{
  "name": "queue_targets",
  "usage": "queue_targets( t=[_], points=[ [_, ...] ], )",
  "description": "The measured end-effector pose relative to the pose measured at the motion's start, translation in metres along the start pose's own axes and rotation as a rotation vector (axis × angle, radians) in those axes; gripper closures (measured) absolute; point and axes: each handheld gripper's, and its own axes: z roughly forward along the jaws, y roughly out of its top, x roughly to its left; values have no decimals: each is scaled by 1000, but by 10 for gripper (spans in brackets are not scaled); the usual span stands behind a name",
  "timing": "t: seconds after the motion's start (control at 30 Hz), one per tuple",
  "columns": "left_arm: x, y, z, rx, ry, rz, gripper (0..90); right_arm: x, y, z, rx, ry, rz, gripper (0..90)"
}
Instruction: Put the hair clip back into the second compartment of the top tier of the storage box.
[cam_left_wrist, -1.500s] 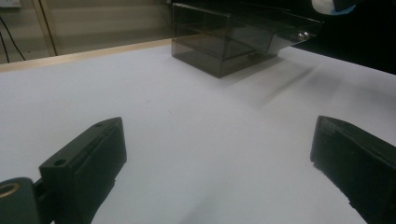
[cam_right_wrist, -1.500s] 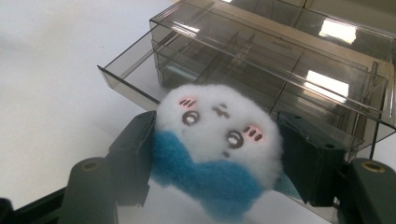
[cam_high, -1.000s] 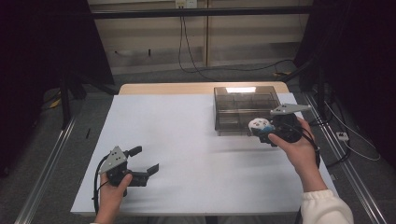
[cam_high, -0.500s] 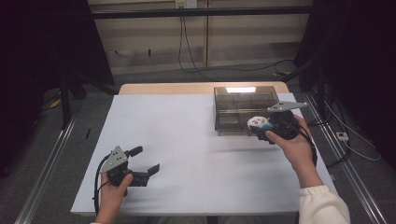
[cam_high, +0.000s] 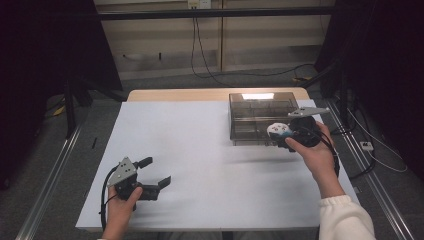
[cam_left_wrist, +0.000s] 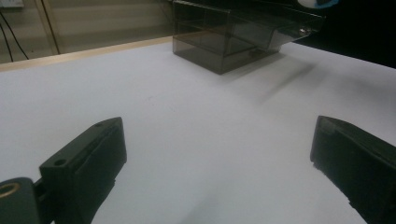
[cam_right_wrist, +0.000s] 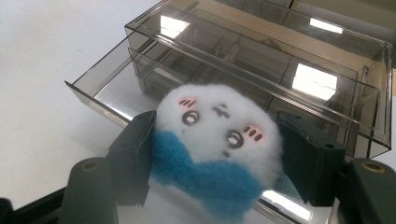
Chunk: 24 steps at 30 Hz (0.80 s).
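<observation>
Plush toy (cam_high: 278, 131), small, white with a blue scarf, hangs clamped in my right gripper (cam_high: 287, 134) over the smoky clear plastic drawer box (cam_high: 260, 107); left gripper (cam_high: 155, 175) rests open, well apart from that box. My right gripper view: toy (cam_right_wrist: 217, 154) above the pulled-out drawer (cam_right_wrist: 112, 95); lowering and release remain.

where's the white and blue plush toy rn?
High view, right side: white and blue plush toy clamped in the right gripper, over the smoky clear plastic drawer box.

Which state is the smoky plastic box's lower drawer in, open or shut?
Open: the drawer juts out from the box, with the plush toy held above it.
</observation>
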Motion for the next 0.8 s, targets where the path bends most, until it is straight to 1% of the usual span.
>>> queue_targets(
  t=[0.17,0.4,0.57,0.8],
  points=[
    [-1,0,0,3,-1,1,37,1,2,4,4,0,-5,315],
    [-1,-1,1,2,-3,-5,37,2,4,8,6,4,5,315],
    [0,-1,1,5,-3,3,37,1,6,12,10,2,6,315],
    [-1,-1,2,8,-7,3,37,1,7,19,10,-4,11,314]
  ],
)
